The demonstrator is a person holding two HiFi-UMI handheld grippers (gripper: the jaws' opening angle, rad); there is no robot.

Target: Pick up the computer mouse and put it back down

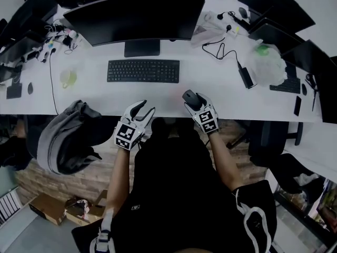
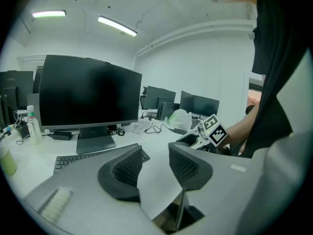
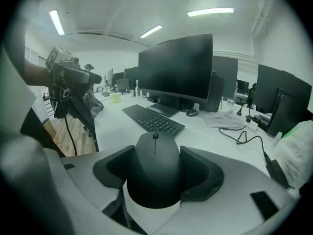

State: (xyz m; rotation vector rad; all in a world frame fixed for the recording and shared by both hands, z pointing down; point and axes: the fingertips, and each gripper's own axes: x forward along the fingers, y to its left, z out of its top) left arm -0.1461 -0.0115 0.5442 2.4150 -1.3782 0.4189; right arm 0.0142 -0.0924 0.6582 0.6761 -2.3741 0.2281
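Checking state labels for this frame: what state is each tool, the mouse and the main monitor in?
right tool: shut on the black computer mouse, pads against both its sides.
left tool: open, nothing between its jaws.
black computer mouse: gripped; whether it is lifted or on the white desk cannot be told.
wide black monitor: screen dark.

A white desk (image 1: 95, 96) is carrying 1 black monitor (image 1: 137, 12) on a stand, 1 black keyboard (image 1: 143, 70) lying before it, 1 green mug (image 1: 68, 78) sitting at left and 1 cabled power adapter (image 1: 245, 77) lying at right, with 1 computer mouse (image 1: 190, 98) showing near the front edge.
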